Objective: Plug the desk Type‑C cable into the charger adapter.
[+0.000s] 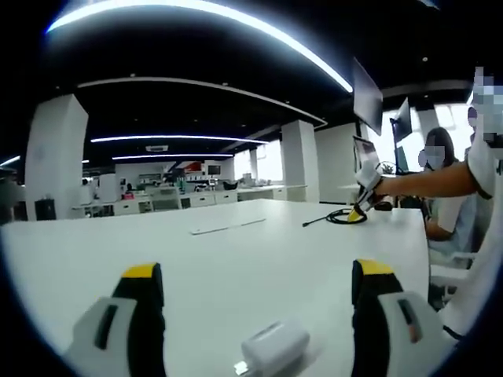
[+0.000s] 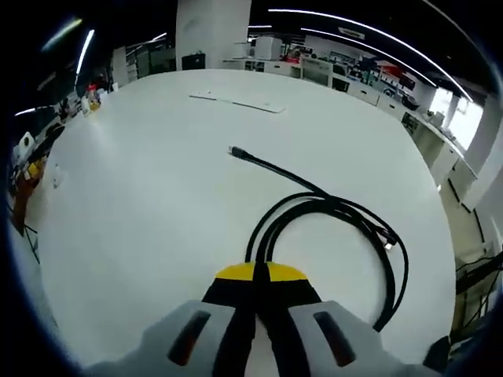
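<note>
Right gripper (image 2: 255, 275) pinches the coiled cable (image 2: 338, 212) for lifting; left gripper (image 1: 259, 287) spread wide around the adapter (image 1: 273, 345) on the table (image 1: 236, 267).

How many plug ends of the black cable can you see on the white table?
2: one plug lies at the end of the straight tail stretching away from the right tongs; another sits on the coil's right side. Others may be hidden.

Black cable (image 2: 338, 212), white adapter (image 1: 273, 348), white table (image 2: 157, 196).
</note>
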`<state>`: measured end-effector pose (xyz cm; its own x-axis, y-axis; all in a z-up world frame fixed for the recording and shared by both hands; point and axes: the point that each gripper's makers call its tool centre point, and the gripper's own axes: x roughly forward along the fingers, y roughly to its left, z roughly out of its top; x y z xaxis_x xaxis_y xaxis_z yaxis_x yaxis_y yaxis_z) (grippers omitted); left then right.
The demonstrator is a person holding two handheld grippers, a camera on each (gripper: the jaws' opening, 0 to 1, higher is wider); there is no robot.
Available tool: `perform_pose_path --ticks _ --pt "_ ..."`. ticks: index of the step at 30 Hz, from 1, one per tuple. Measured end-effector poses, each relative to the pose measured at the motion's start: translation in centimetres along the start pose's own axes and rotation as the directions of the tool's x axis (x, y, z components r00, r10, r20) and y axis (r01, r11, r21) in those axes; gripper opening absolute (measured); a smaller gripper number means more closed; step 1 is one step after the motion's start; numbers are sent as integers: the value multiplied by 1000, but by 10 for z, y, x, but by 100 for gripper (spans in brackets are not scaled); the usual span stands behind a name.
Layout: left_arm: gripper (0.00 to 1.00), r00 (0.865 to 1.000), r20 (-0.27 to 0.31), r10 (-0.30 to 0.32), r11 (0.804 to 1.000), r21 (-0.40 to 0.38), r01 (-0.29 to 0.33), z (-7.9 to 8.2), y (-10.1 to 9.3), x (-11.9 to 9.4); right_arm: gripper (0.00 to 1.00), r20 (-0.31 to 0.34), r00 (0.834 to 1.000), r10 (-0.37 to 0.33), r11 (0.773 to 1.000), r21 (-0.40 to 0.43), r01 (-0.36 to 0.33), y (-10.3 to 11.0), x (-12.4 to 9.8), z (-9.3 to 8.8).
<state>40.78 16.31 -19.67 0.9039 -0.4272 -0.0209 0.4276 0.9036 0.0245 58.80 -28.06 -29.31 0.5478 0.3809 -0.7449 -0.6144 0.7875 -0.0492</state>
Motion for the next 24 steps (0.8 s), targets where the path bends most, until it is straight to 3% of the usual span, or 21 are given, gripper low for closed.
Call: perform_pose_path --ticks 15,17,24 --pt "100 1000 -5 -3 1000 3 3 -1 -2 0 0 -6 999 39 999 -14 -39 29 -16 -11" --pt "100 1000 -7 -1 1000 5 1 -1 -2 0 0 -15 999 46 999 -10 -46 41 -20 -14" --pt "100 1000 -15 -7 1000 3 7 -2 -4 0 0 -28 997 71 997 26 -71 55 -25 -18"
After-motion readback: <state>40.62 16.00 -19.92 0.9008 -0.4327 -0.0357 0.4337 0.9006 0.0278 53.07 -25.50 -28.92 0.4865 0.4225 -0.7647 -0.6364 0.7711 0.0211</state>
